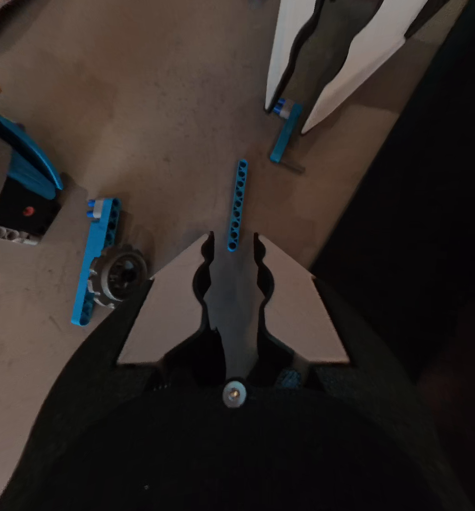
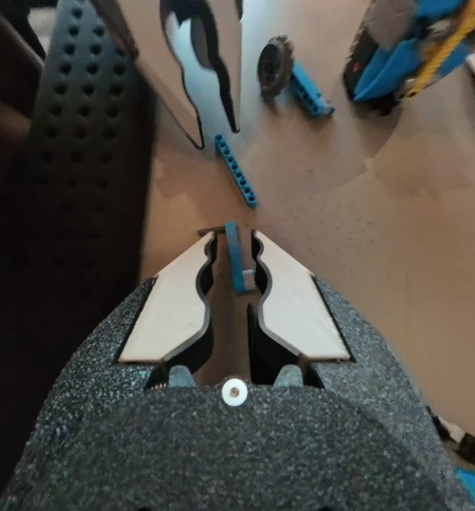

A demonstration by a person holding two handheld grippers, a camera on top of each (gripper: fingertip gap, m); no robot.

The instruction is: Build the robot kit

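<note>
Left gripper (image 1: 233,235): fingers released, straddling the near end of the flat-lying perforated blue beam (image 1: 237,204). Right gripper (image 2: 234,235): fingers spread around a blue beam with grey connector (image 2: 237,265), not clamping it; tabletop (image 1: 147,110) supports both.

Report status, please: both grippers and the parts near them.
Left gripper open, loose blue beam at its tips. Right gripper open around blue beam with grey connector. Wheel assembly aside.

A tan tabletop (image 1: 153,116) carries a loose blue holed beam (image 1: 237,205), a blue beam with a grey wheel (image 1: 120,272), and a blue toy car (image 2: 413,55).
</note>
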